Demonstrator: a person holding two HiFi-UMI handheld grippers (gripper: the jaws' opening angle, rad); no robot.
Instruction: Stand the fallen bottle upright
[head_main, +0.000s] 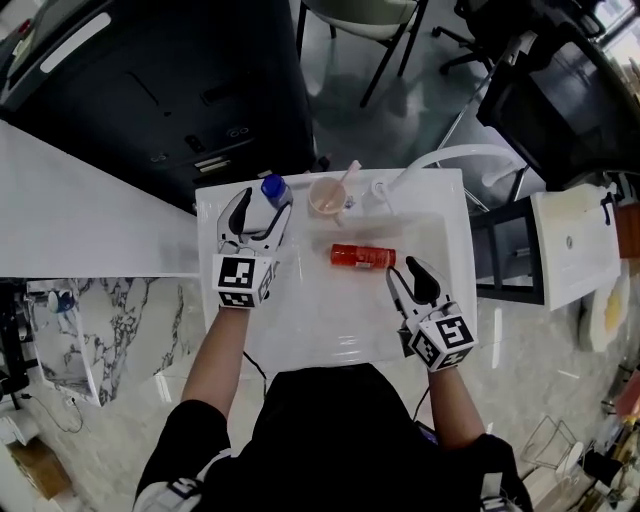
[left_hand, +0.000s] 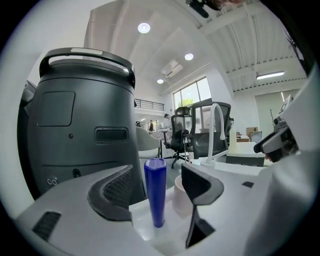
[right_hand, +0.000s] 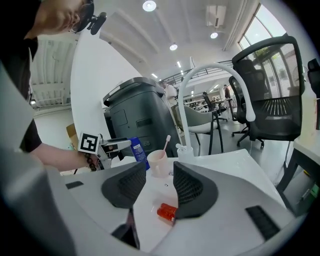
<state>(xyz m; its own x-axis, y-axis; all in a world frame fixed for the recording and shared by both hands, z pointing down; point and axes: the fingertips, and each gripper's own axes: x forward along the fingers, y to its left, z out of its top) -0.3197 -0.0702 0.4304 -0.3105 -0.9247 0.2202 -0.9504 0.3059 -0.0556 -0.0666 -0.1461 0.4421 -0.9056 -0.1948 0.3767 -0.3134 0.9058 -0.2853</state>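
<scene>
Slim blue bottle (left_hand: 155, 192) upright; orange cylinder (head_main: 363, 256), perhaps plastic.

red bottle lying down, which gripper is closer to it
Right. The right gripper sits just off the right end of the red bottle; the left gripper is farther left, around the blue bottle.

Bright, even light falls from round ceiling lamps (left_hand: 144, 28) and a tall window (left_hand: 192, 95). The white desk (head_main: 310, 300) glares, with faint shadows. The 2 gripper views bend strongly and blacken at their round edges.
</scene>
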